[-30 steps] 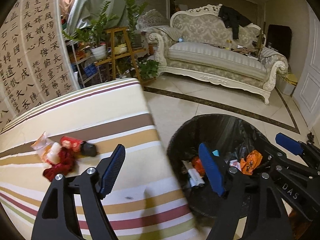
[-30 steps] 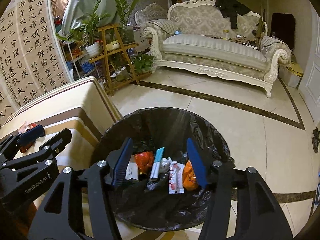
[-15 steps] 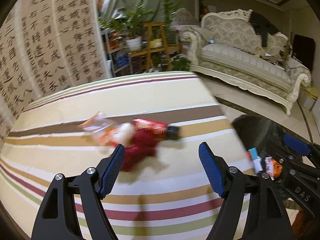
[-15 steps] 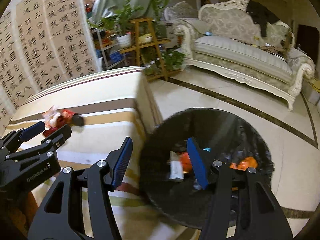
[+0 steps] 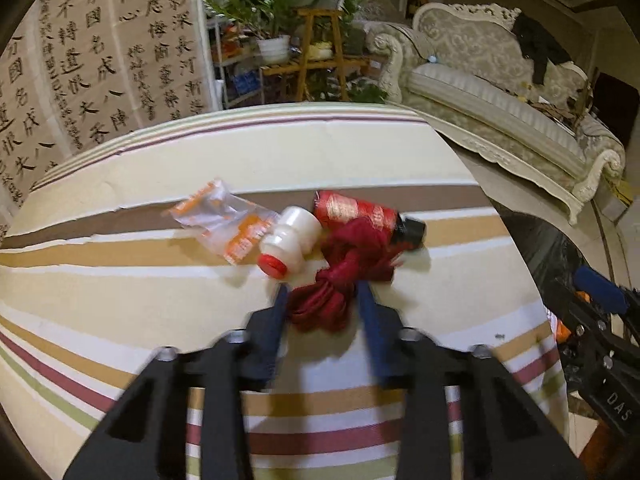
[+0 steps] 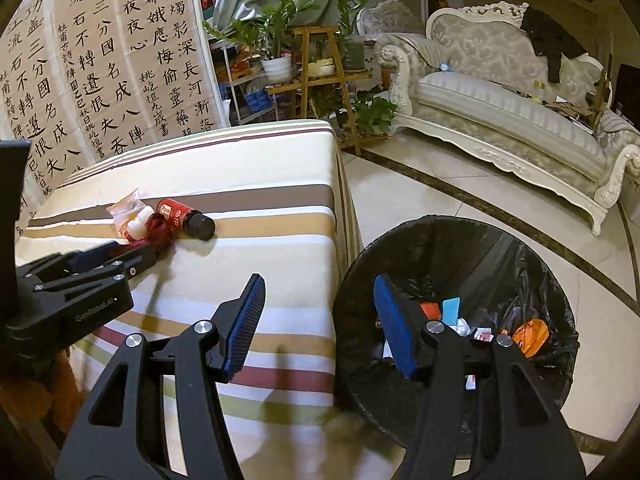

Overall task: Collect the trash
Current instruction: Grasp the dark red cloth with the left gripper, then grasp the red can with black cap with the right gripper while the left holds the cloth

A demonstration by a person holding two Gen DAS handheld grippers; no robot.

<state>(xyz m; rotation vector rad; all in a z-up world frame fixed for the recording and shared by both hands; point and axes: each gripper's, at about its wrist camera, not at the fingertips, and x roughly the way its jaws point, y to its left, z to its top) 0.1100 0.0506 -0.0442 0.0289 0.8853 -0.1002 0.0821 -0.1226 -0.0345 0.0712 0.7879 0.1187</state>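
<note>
A small heap of trash lies on the striped table [image 5: 120, 320]: a crumpled red cloth [image 5: 340, 276], a white bottle with a red cap [image 5: 288, 244], a red bottle with a black cap [image 5: 360, 216] and a clear orange wrapper [image 5: 224, 220]. My left gripper [image 5: 324, 304] has its fingers on both sides of the red cloth, narrowed around it; the grip is blurred. My right gripper [image 6: 320, 320] is open and empty, above the table's edge and the black-lined trash bin [image 6: 452, 248], which holds several pieces of trash.
The bin stands on the tiled floor [image 6: 440, 200] right of the table. A sofa [image 6: 500, 120] and a wooden plant stand [image 6: 320, 76] are at the back. A calligraphy screen [image 6: 100, 60] stands behind the table.
My left gripper has swung left from the bin to the trash heap and narrowed its fingers around the red cloth. My right gripper has shifted left and stayed open.
</note>
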